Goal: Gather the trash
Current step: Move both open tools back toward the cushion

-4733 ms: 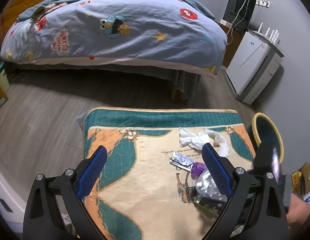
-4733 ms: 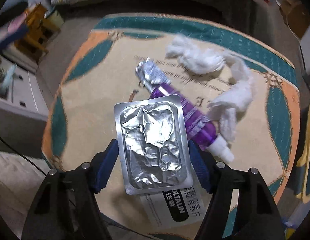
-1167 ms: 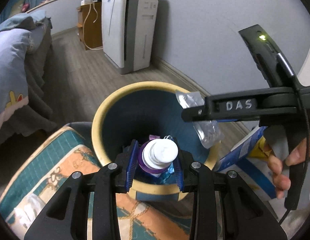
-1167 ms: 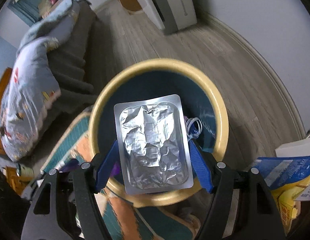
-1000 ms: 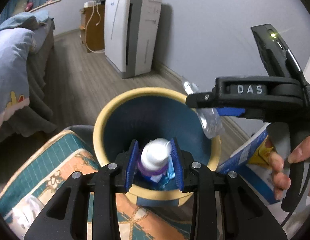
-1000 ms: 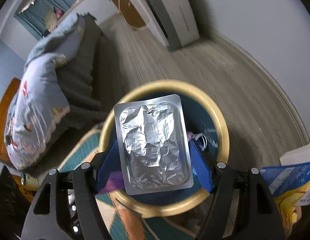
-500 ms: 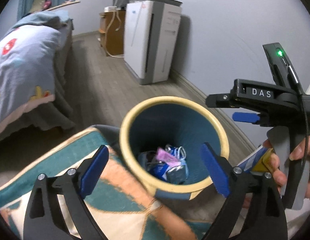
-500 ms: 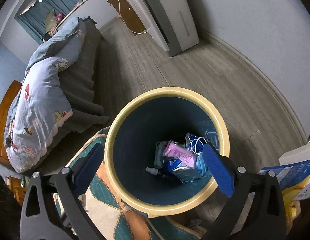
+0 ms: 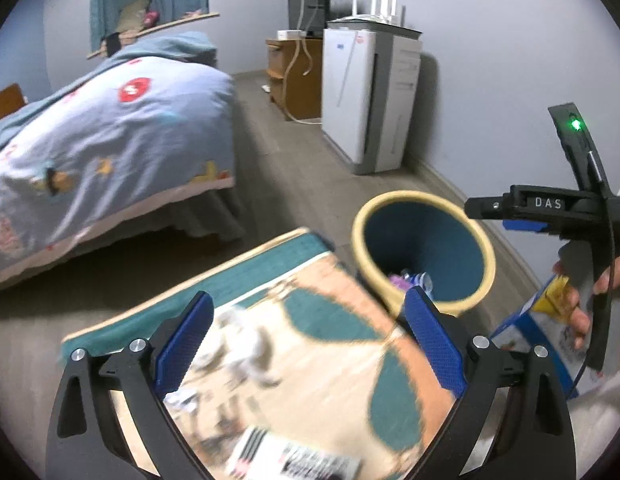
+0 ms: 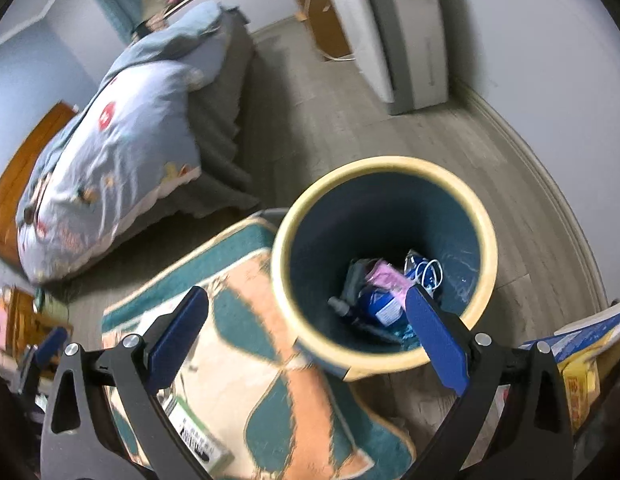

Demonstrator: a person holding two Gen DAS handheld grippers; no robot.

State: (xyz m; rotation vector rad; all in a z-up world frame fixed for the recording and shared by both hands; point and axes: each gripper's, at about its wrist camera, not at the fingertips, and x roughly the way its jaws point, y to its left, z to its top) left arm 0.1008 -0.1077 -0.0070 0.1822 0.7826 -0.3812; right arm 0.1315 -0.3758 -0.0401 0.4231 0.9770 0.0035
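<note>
Both dropped loads lie in bin (image 10: 383, 168); left gripper (image 9: 306, 340) and right gripper (image 10: 306, 332) gape empty. Swing back low over bench (image 9: 333, 364), targeting white tissue (image 9: 246, 344).

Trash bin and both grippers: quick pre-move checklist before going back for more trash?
1. Left gripper empty, fingers wide after just opening: ok.
2. Right gripper empty, fingers wide after just opening: ok.
3. Trash bin upright beside the mat, dropped items at its bottom: ok.
4. White tissue on the mat, uncollected: not ok.
5. Printed leaflet near the mat's front edge, uncollected: not ok.
6. Other scraps on the mat: cannot tell, blurred.
</note>
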